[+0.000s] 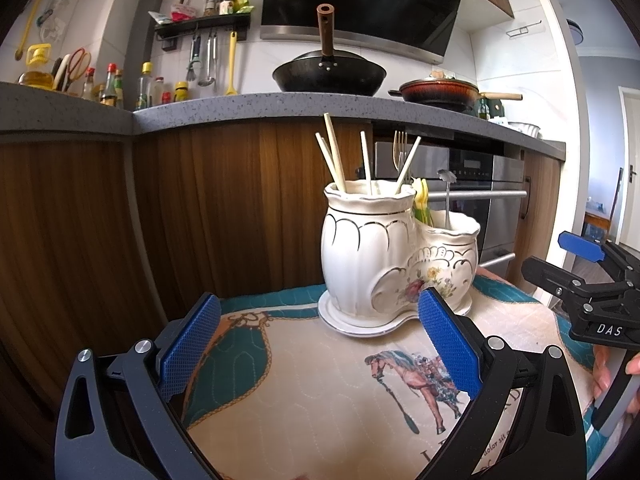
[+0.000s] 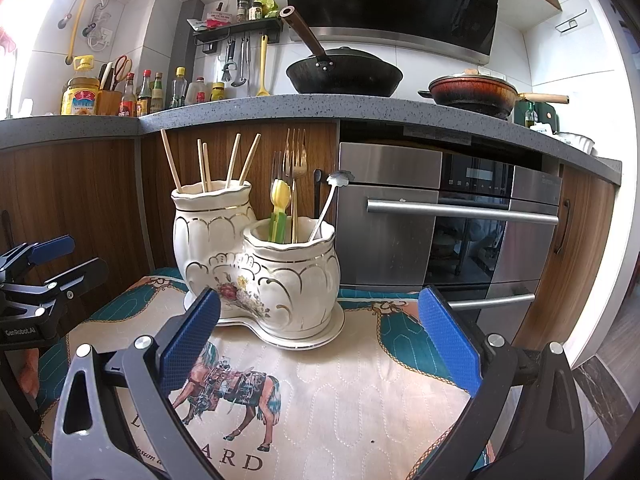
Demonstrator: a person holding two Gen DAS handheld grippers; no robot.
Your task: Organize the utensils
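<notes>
A white ceramic utensil holder (image 1: 384, 256) (image 2: 256, 264) with two joined pots stands on its saucer at the far side of the mat. Several chopsticks (image 1: 332, 152) (image 2: 204, 162) stick out of the taller pot. Forks (image 2: 295, 160), a yellow-green utensil (image 2: 280, 208) and a thin metal spoon (image 2: 330, 200) stand in the shorter pot. My left gripper (image 1: 320, 344) is open and empty, short of the holder. My right gripper (image 2: 320, 344) is open and empty too, also short of the holder. Each gripper shows in the other's view, the right gripper (image 1: 580, 264) and the left gripper (image 2: 52, 264).
A quilted mat (image 2: 340, 392) with a horse print covers the low surface. Behind it are wooden cabinet doors (image 1: 240, 200) and a steel oven (image 2: 460, 220). On the grey counter (image 2: 340, 104) above sit a wok, a red pan and bottles. A hand (image 1: 600, 372) holds the right gripper.
</notes>
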